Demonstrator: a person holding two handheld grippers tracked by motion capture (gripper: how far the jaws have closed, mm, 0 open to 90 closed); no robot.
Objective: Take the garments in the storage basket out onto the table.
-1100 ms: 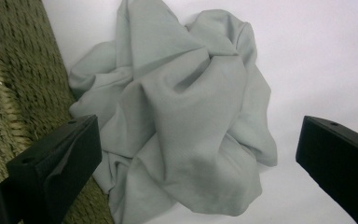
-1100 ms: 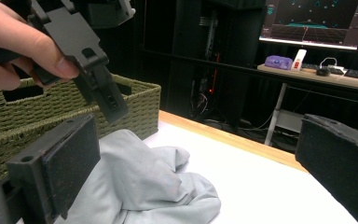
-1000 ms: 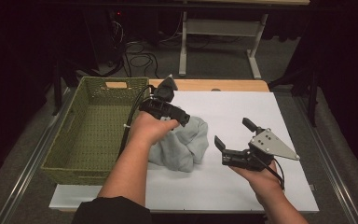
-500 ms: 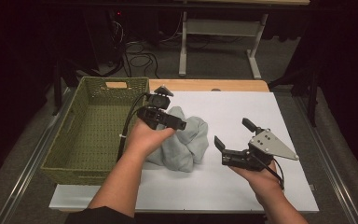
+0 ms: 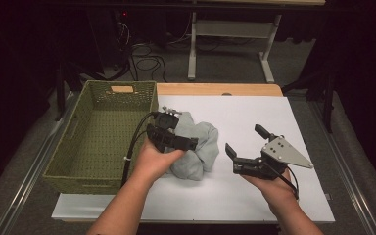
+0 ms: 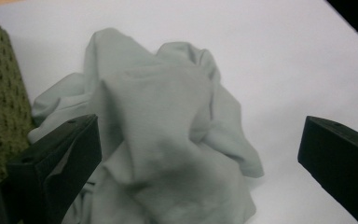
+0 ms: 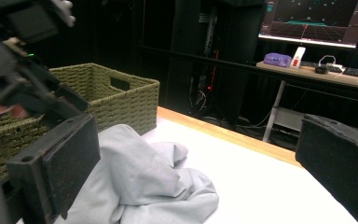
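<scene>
High view: a crumpled pale grey-green cloth point(image 5: 198, 149) lies on the white table surface point(image 5: 254, 112), just beside the right wall of a green woven rectangular basket point(image 5: 103, 137) that sits at the table's left. The left gripper point(image 5: 178, 142) hangs over the cloth's left part, its black cable point(image 5: 132, 142) looping toward the basket. In the left gripper view its jaws stand wide apart over the cloth point(image 6: 168, 135), with the basket wall point(image 6: 0, 107) at the left edge; they grasp nothing. The right gripper point(image 5: 247, 147), topped by a grey three-cornered plate, is held to the right of the cloth, apart from it, jaws spread and empty. The right gripper view looks across the cloth point(image 7: 140, 186) toward the basket point(image 7: 107, 98).
</scene>
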